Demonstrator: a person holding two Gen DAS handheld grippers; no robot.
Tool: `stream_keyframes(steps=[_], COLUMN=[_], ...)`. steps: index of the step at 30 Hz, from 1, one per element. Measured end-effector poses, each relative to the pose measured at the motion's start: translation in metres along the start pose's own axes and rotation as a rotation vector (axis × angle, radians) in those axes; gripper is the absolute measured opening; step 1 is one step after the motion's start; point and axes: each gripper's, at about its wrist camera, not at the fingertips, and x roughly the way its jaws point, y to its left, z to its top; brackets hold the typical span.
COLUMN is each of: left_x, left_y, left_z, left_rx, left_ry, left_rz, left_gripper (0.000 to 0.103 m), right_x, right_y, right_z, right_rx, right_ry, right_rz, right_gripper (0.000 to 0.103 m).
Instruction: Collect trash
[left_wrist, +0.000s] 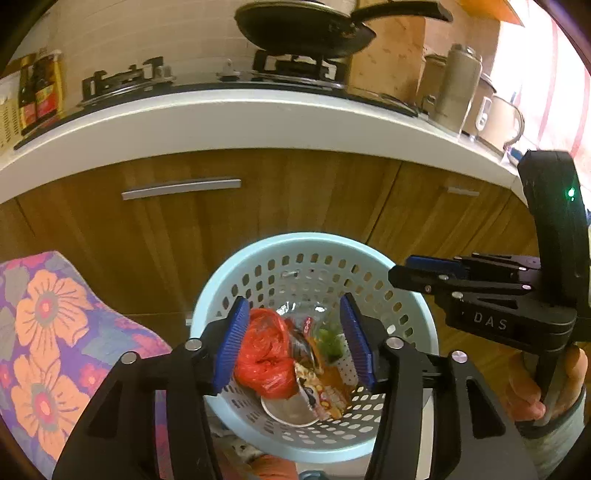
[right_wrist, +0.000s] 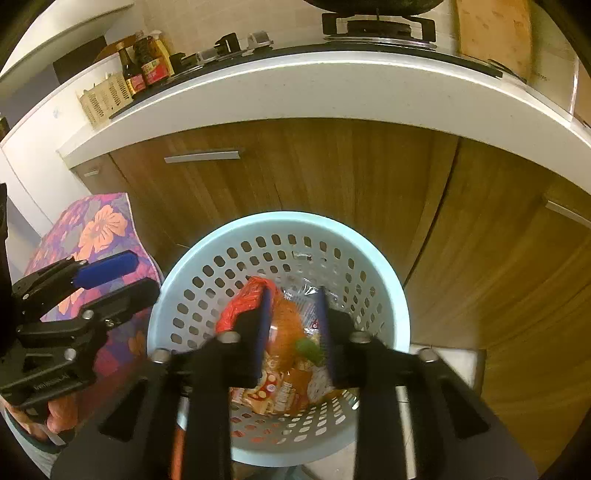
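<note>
A: Sitting at the bottom of the pale blue basket is the trash itself: a red plastic bag, a printed noodle wrapper, something green and a white cup under them.

B: And which way does that lie from the grippers?

A: Straight ahead and below both. The left gripper frames the red bag and wrapper between its blue pads, jaws spread wide, closed on nothing that I can see. The right gripper hangs over the same heap with a narrower gap; whether it touches the wrapper there, I cannot tell.

B: Which is nearer?

A: Both hover just inside the rim, so I judge neither has a clear lead. The wrapper's long axis runs roughly away from the cameras.

B: Around it?

A: A flowered cloth to the left, wooden cabinets behind, and above them the desk with a pan on the stove.
</note>
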Motion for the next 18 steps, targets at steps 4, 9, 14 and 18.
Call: stream_keyframes(steps=[4, 9, 14, 18], left_x=[-0.017, -0.048, -0.102, -0.138], left_y=[0.003, 0.007, 0.028, 0.054], left_z=[0.002, 0.004, -0.006, -0.022], left_rx=[-0.004, -0.014, -0.106, -0.197], left_ry=[-0.047, -0.133, -0.288, -0.403], left_rz=[0.001, 0.026, 0.161, 0.300], left_gripper=[0.053, 0.056, 0.075, 0.080], right_x=[-0.014, -0.041, -0.068, -0.083], right_y=[0.007, 0.025, 0.052, 0.078], right_z=[0.003, 0.008, 0.009, 0.005], right_rx=[-0.003, -0.009, -0.034, -0.058], right_ry=[-0.054, -0.145, -0.244, -0.323], right_rz=[-0.002, 0.004, 0.006, -0.047], right_gripper=[0.044, 0.047, 0.050, 0.050])
